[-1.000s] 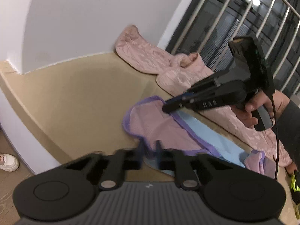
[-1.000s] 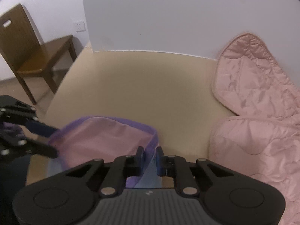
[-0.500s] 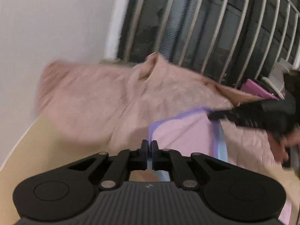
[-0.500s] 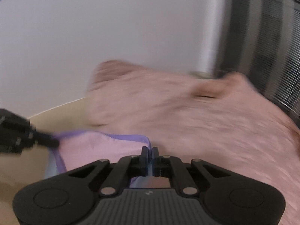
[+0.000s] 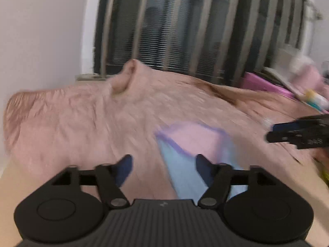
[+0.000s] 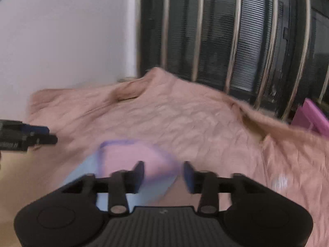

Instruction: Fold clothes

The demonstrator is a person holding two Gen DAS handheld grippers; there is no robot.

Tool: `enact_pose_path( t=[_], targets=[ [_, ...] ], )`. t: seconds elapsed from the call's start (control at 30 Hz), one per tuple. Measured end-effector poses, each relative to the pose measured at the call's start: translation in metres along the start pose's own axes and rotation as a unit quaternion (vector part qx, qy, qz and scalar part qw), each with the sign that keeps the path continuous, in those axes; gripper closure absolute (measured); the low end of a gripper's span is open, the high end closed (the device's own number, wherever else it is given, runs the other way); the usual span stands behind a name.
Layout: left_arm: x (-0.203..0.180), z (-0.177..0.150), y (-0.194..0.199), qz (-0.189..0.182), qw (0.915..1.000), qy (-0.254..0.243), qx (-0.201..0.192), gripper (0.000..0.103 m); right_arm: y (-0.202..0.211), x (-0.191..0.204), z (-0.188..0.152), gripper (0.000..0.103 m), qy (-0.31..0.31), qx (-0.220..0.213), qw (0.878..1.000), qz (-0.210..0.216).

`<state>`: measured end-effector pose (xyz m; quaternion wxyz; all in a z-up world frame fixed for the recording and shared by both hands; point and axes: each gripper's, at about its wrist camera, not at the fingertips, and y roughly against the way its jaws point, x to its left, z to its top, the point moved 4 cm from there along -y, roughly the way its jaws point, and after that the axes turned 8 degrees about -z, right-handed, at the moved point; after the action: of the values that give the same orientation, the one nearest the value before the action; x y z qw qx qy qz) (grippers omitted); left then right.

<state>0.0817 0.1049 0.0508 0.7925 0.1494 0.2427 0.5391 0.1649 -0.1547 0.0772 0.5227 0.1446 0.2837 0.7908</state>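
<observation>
A small pink and light-blue garment with purple trim (image 5: 191,144) lies on a pink quilted blanket (image 5: 82,127). It also shows in the right wrist view (image 6: 131,164), blurred. My left gripper (image 5: 162,169) is open and empty just above the garment's near edge. My right gripper (image 6: 163,175) is open and empty over the garment's right side. The right gripper also shows at the right edge of the left wrist view (image 5: 275,133). The left gripper shows at the left edge of the right wrist view (image 6: 49,135).
The pink blanket (image 6: 205,123) covers most of the beige bed surface (image 6: 12,175). A barred window (image 6: 226,30) and a white wall (image 6: 61,30) stand behind. A magenta object (image 6: 310,117) and clutter (image 5: 304,90) lie at the far right.
Both grippers were shut on the garment's edge and carried it over onto the pink blanket. Both have now opened and let it go; the garment lies there.
</observation>
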Motion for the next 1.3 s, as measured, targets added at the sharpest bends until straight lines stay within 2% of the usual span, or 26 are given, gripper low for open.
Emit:
enact_pose_path(
  t=[0.13,0.2,0.27,0.33,0.43,0.47,0.5,0.53,0.57,0.63,0.73,0.8,0.83,0.93,0.97,1.0,1.03,1.07,1.13,1.2,1.23,1.3],
  targets=[
    [-0.047,-0.074,0.046,-0.076,0.9964,0.029,0.025,0.028,0.048,0.029,-0.077,0.059,-0.019,0.028,0.997,0.068],
    [-0.063,-0.096,0.055,-0.080,0.9959,0.037,0.023,0.028,0.063,0.043,-0.111,0.059,-0.022,0.030,0.995,0.088],
    [-0.081,-0.107,0.055,-0.090,0.9956,0.010,0.023,0.028,0.076,0.052,-0.129,0.060,-0.014,0.017,0.995,0.102],
    [-0.088,-0.108,0.043,-0.084,0.9956,0.000,0.043,0.028,0.086,0.057,-0.140,0.060,-0.010,0.002,0.994,0.113],
    [-0.092,-0.110,0.024,-0.054,0.9962,-0.013,0.067,0.050,0.080,0.062,-0.143,0.063,-0.019,0.010,0.992,0.122],
    [-0.093,-0.111,0.022,-0.053,0.9961,-0.021,0.067,0.060,0.076,0.065,-0.144,0.071,-0.023,0.018,0.993,0.116],
    [-0.094,-0.112,0.022,-0.053,0.9960,-0.027,0.068,0.067,0.074,0.067,-0.145,0.090,-0.030,0.023,0.992,0.119],
    [-0.094,-0.113,0.025,-0.060,0.9956,-0.023,0.069,0.085,0.073,0.071,-0.147,0.099,-0.037,0.028,0.991,0.125],
    [-0.094,-0.115,0.028,-0.065,0.9952,-0.020,0.070,0.091,0.072,0.074,-0.150,0.101,-0.044,0.033,0.991,0.125],
    [-0.096,-0.122,0.035,-0.060,0.9948,-0.028,0.077,0.094,0.078,0.080,-0.158,0.101,-0.049,0.034,0.992,0.111],
    [-0.102,-0.134,0.058,-0.062,0.9932,-0.049,0.086,0.095,0.099,0.086,-0.176,0.103,-0.090,0.044,0.988,0.116],
    [-0.108,-0.147,0.081,-0.073,0.9904,-0.065,0.097,0.095,0.122,0.098,-0.193,0.103,-0.107,0.052,0.985,0.123],
    [-0.110,-0.154,0.093,-0.077,0.9893,-0.070,0.101,0.090,0.135,0.105,-0.202,0.102,-0.113,0.055,0.984,0.129],
    [-0.103,-0.165,0.121,-0.085,0.9889,-0.068,0.102,0.056,0.170,0.112,-0.213,0.095,-0.124,0.039,0.981,0.146],
    [-0.099,-0.163,0.127,-0.084,0.9897,-0.070,0.093,0.053,0.175,0.109,-0.209,0.086,-0.118,0.023,0.982,0.142],
    [-0.096,-0.160,0.130,-0.085,0.9907,-0.068,0.081,0.053,0.180,0.105,-0.204,0.072,-0.112,0.007,0.984,0.139],
    [-0.093,-0.156,0.132,-0.086,0.9917,-0.066,0.070,0.053,0.184,0.102,-0.200,0.069,-0.105,-0.009,0.985,0.135],
    [-0.092,-0.153,0.130,-0.087,0.9925,-0.058,0.064,0.053,0.189,0.098,-0.195,0.069,-0.099,-0.025,0.986,0.132],
    [-0.094,-0.149,0.125,-0.083,0.9934,-0.058,0.054,0.053,0.175,0.099,-0.184,0.070,-0.079,-0.021,0.990,0.117],
    [-0.105,-0.153,0.127,-0.078,0.9919,-0.093,0.038,0.053,0.163,0.108,-0.181,0.073,-0.049,-0.008,0.991,0.120],
    [-0.109,-0.158,0.131,-0.087,0.9894,-0.114,0.021,0.052,0.164,0.113,-0.183,0.073,-0.033,-0.015,0.991,0.127],
    [-0.112,-0.170,0.140,-0.118,0.9795,-0.162,-0.018,0.038,0.178,0.125,-0.194,0.070,0.023,-0.060,0.985,0.159]
  ],
)
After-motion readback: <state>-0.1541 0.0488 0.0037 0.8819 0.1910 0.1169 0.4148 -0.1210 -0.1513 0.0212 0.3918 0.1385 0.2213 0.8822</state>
